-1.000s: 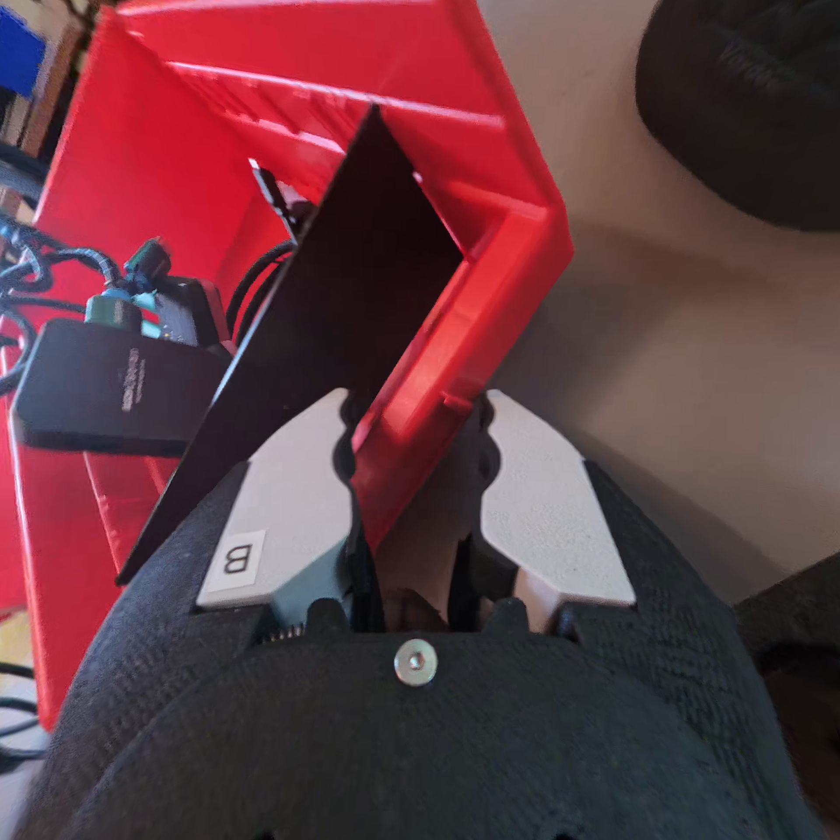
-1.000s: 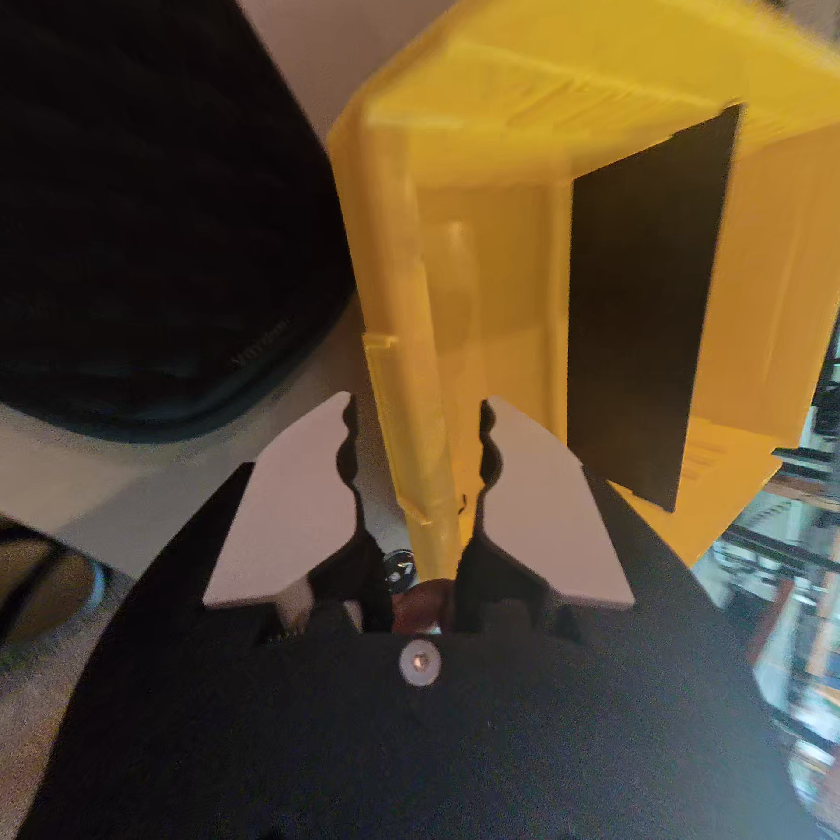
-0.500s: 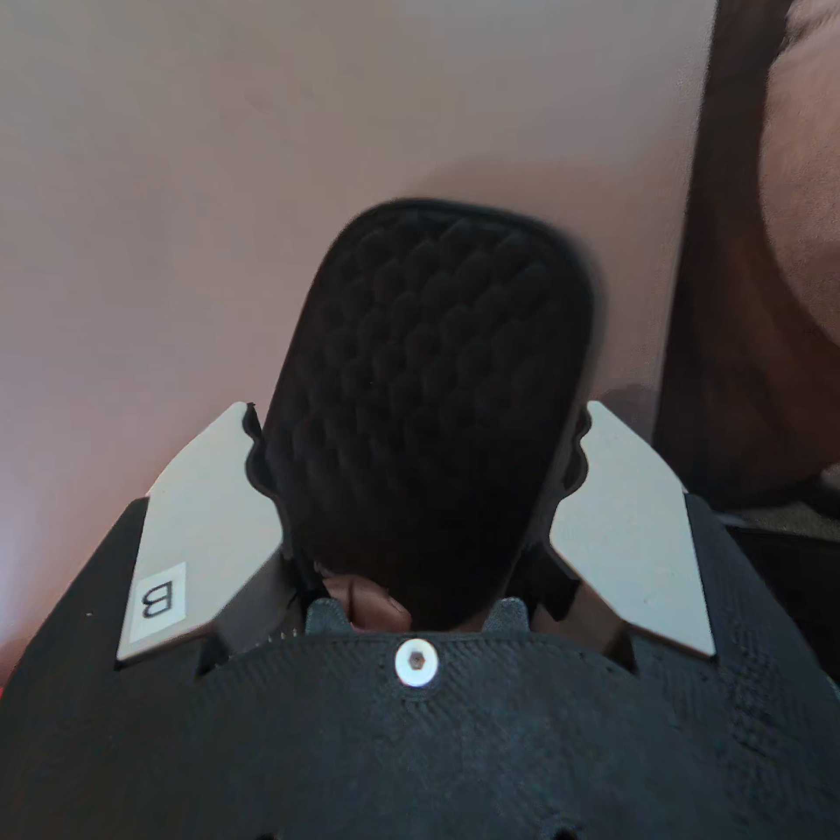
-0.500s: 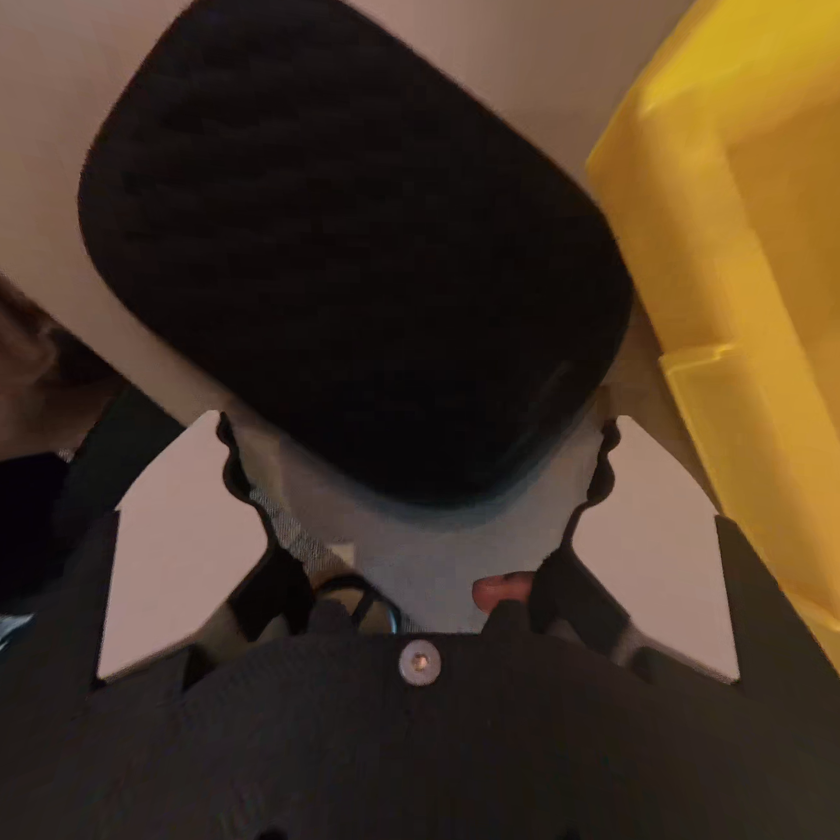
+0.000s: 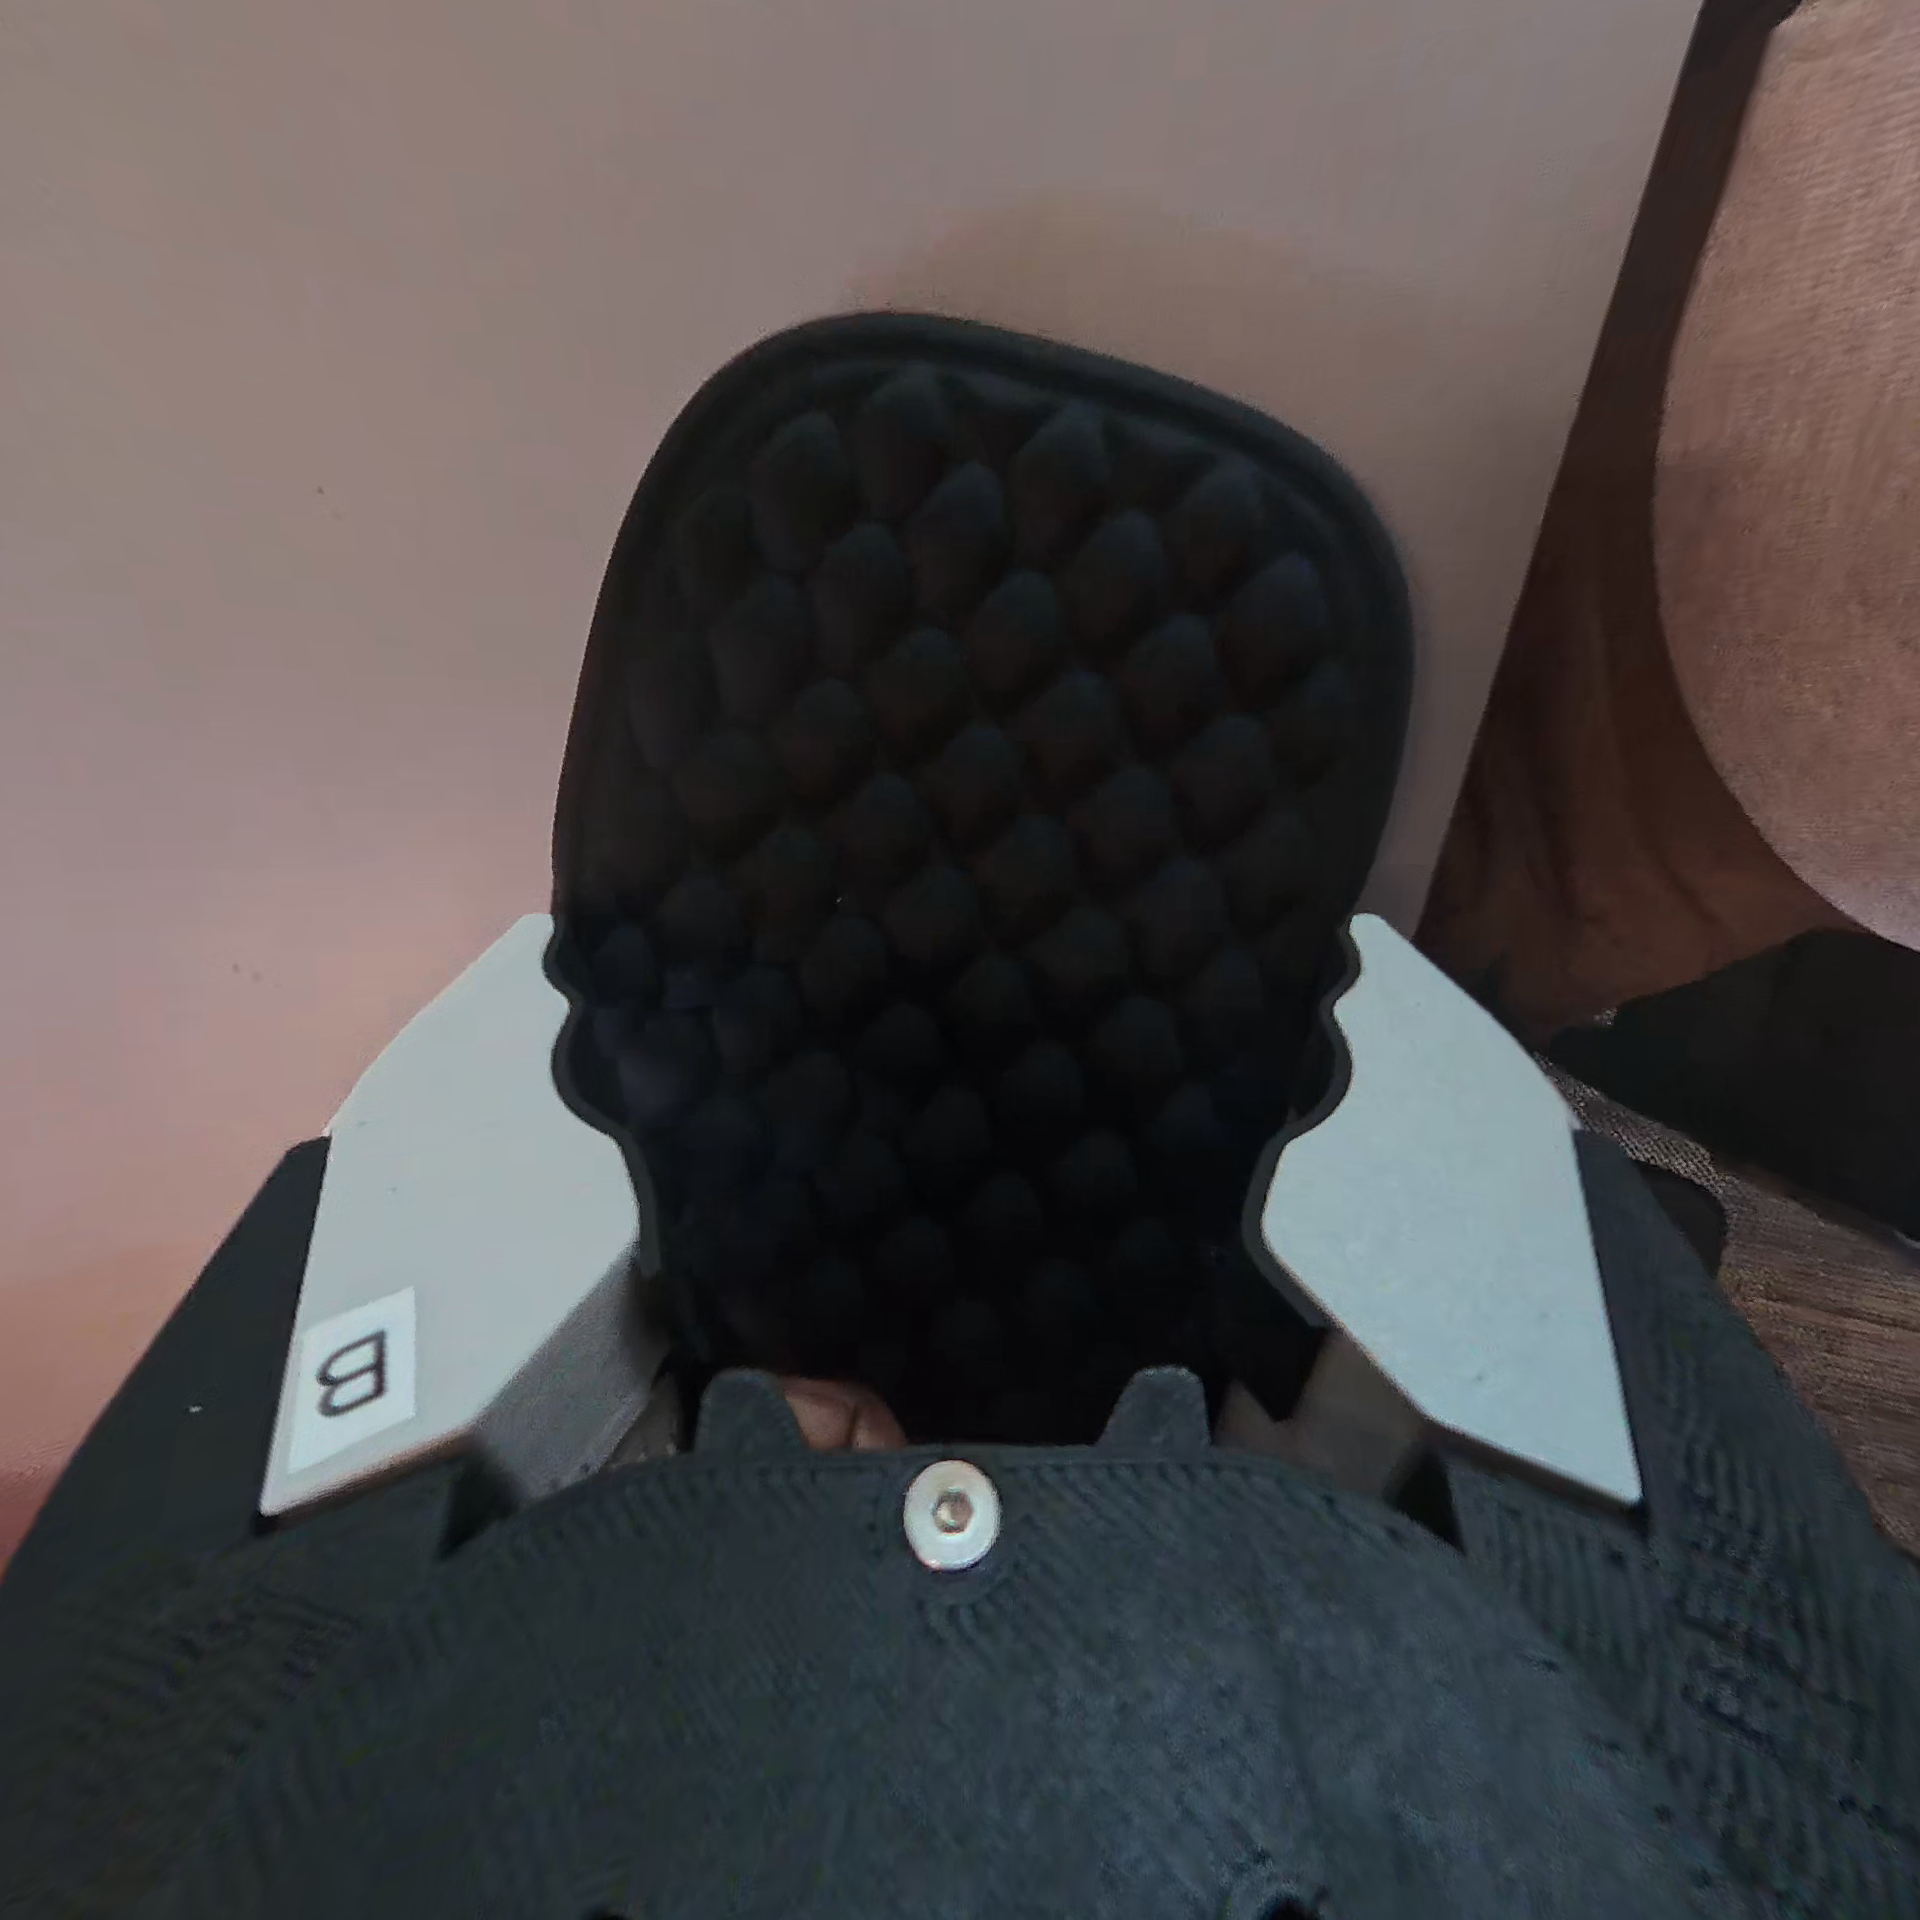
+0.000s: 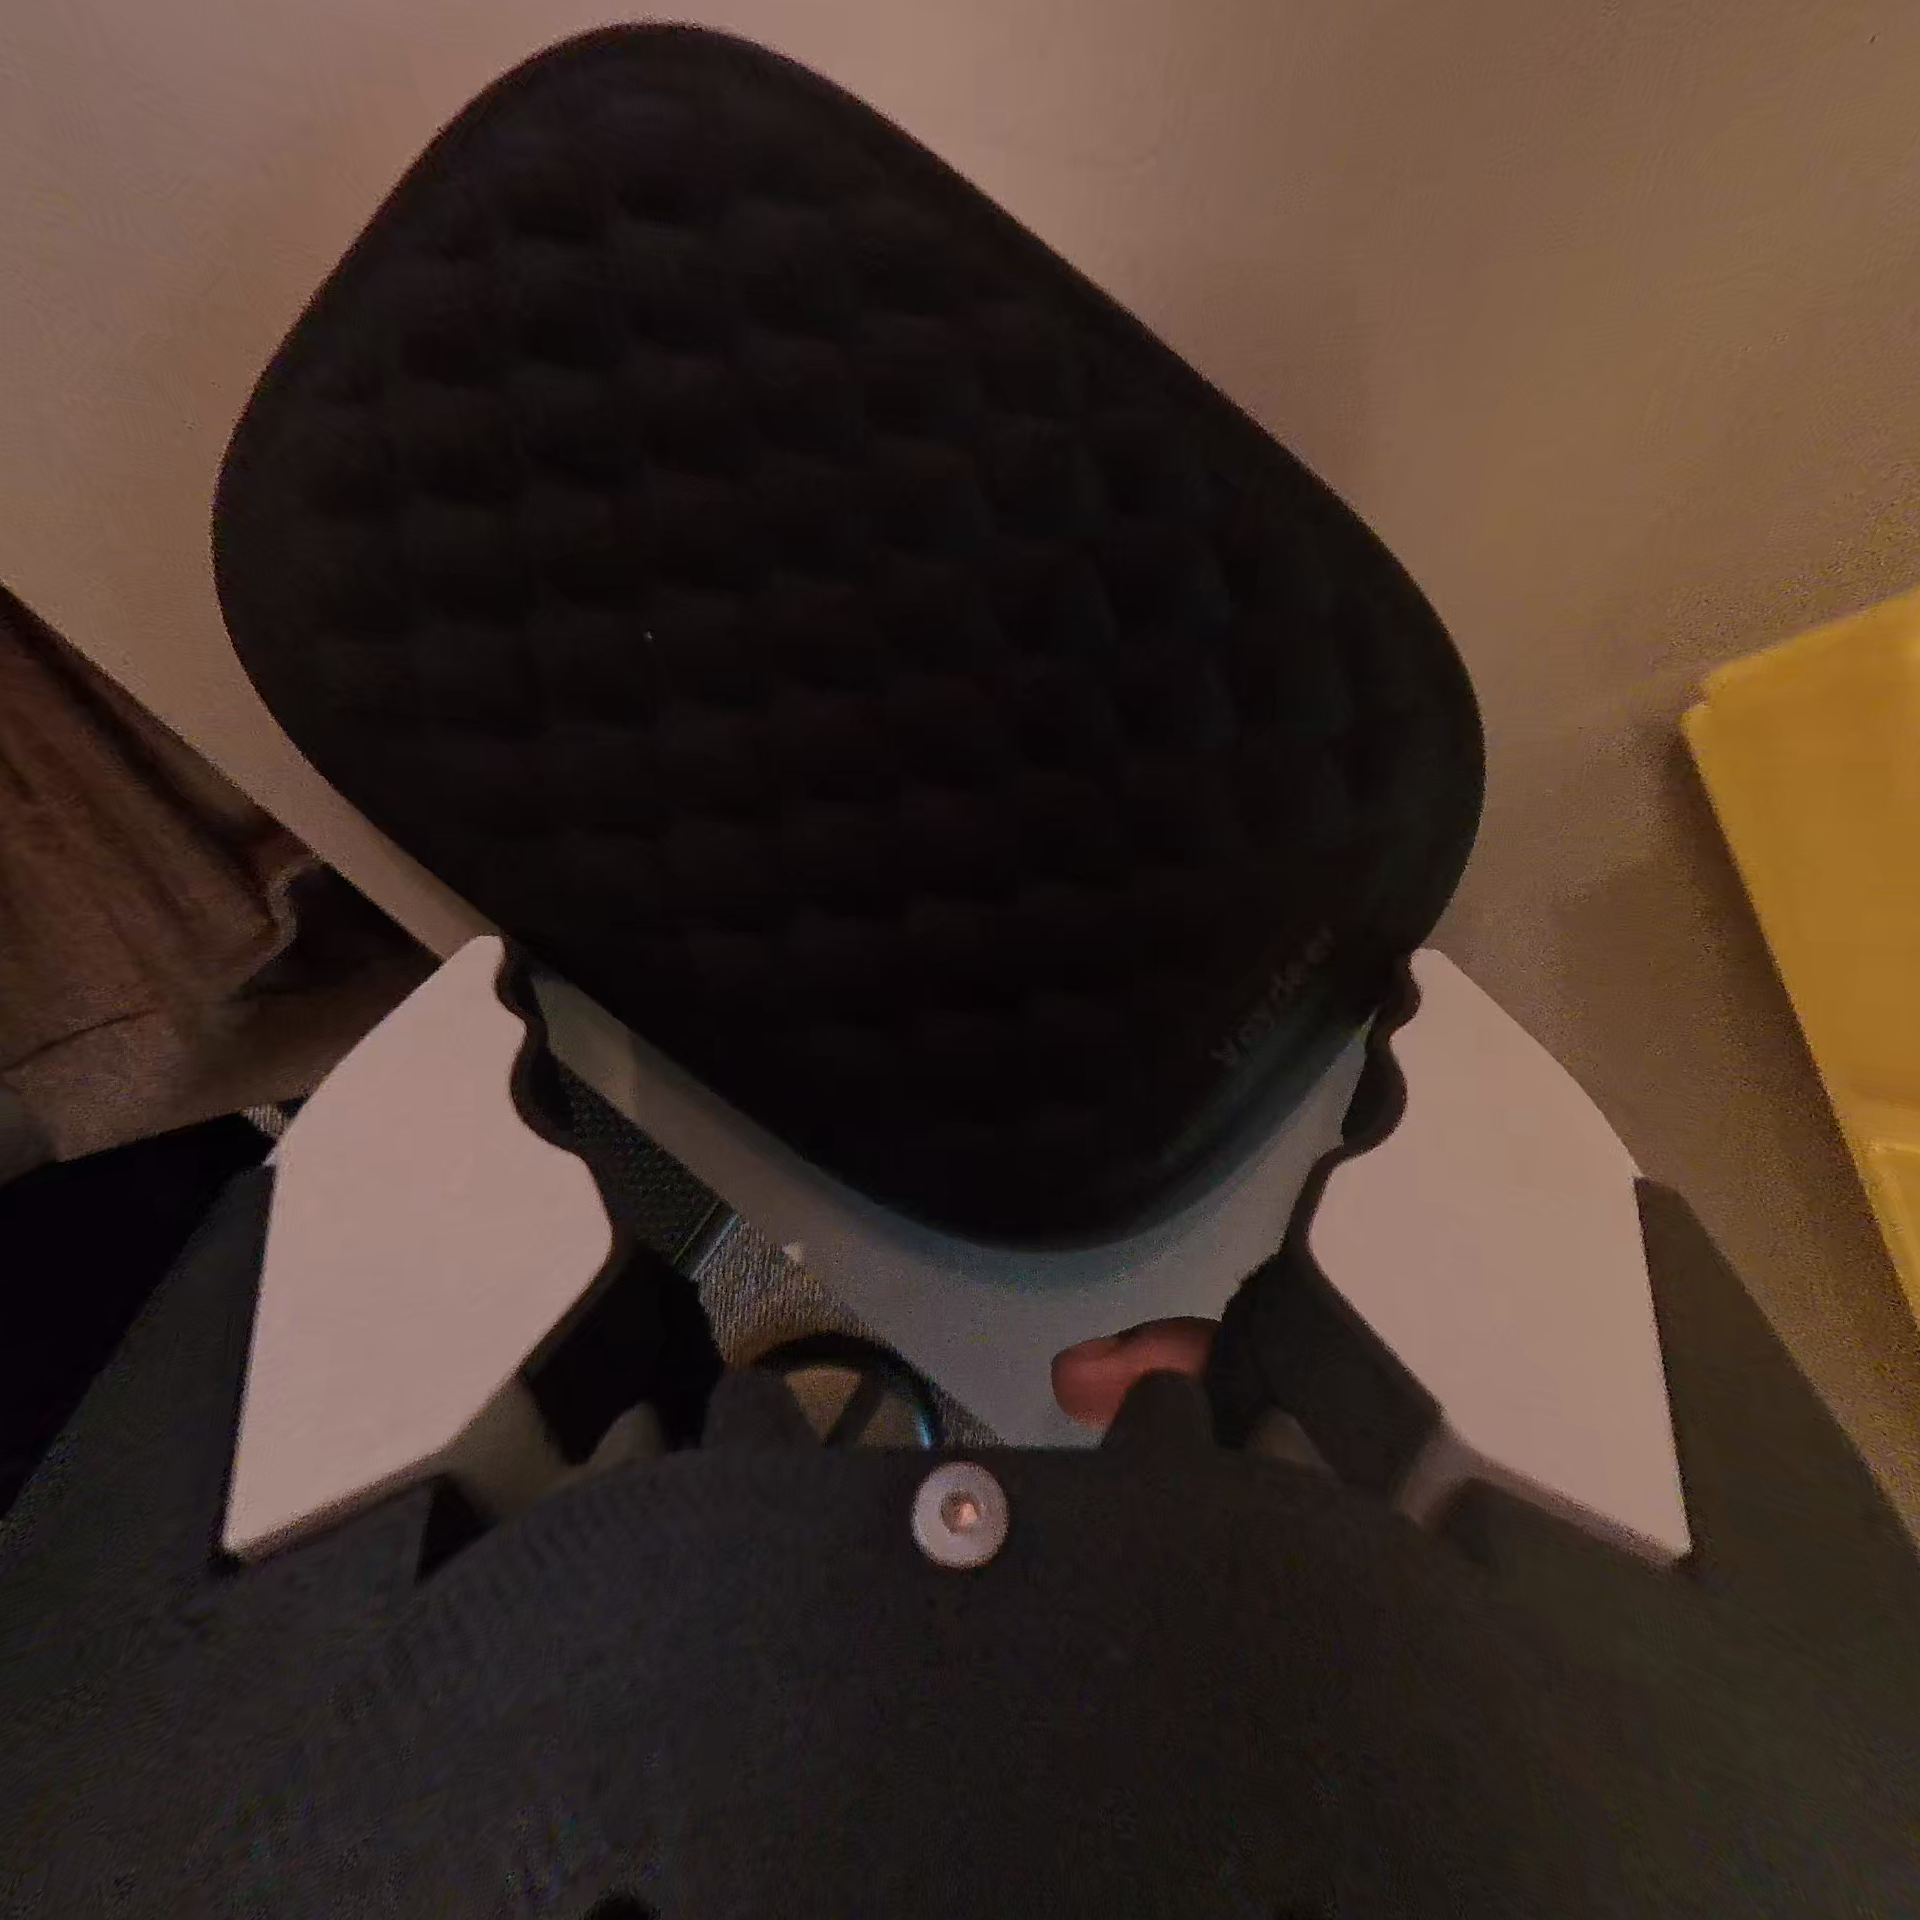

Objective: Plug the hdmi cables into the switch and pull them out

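HDMI cables and switch: neither shows in either view. Black dimpled pad lies flat on pale tabletop, filling the gap of both grippers. Left gripper: jaws spread wide, pad's near end between them, no squeeze visible. Right gripper: also wide, pad lying skewed w/ its near edge between the fingers. Yellow bin at right edge, apart from pad. Brown fabric beyond the table edge on left view's right.
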`<action>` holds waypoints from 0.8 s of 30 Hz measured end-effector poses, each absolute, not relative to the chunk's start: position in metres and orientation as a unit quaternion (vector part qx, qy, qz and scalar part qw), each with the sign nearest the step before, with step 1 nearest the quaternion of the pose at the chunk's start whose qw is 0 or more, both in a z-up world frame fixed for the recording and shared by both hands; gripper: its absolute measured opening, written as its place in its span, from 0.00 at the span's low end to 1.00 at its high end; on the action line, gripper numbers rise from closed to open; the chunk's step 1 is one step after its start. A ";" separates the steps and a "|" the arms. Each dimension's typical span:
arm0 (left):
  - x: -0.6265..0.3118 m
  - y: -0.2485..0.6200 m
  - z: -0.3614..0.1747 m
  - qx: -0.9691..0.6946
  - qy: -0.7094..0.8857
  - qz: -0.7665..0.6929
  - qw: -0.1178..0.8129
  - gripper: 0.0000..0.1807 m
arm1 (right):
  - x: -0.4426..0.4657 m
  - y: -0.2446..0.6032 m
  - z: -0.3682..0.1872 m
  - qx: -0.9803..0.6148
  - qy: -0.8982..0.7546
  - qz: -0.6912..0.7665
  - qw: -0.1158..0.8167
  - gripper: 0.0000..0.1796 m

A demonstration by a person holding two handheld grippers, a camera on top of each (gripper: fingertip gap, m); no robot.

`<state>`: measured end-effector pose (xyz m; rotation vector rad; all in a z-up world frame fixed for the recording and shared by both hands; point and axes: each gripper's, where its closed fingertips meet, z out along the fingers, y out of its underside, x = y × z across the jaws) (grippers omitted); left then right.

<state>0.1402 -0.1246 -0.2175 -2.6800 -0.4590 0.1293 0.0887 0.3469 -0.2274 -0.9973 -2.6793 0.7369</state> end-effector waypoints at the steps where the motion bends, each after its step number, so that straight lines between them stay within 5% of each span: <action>1: 0.143 -0.126 -0.217 -0.961 -0.170 0.050 0.211 0.72 | 0.092 0.343 -0.228 -0.334 -0.907 0.240 0.091 0.81; 11: 0.154 -0.131 -0.201 -0.951 -0.151 0.064 0.261 0.76 | 0.104 0.335 -0.202 -0.329 -0.922 0.177 0.106 0.79; 14: 0.147 -0.135 -0.147 -0.890 -0.176 0.161 0.388 0.77 | 0.069 0.346 -0.138 -0.338 -0.872 0.291 0.200 0.69; 18: 0.104 -0.243 -0.097 -0.743 -0.347 0.451 0.351 0.64 | 0.011 0.379 -0.111 -0.424 -0.793 0.329 0.290 0.56; 21: 0.101 -0.280 -0.120 -0.676 -0.471 0.439 0.359 0.61 | -0.023 0.384 -0.137 -0.468 -0.771 0.293 0.316 0.48; 24: 0.090 -0.292 -0.147 -0.650 -0.511 0.447 0.343 0.53 | -0.045 0.387 -0.157 -0.478 -0.760 0.257 0.358 0.24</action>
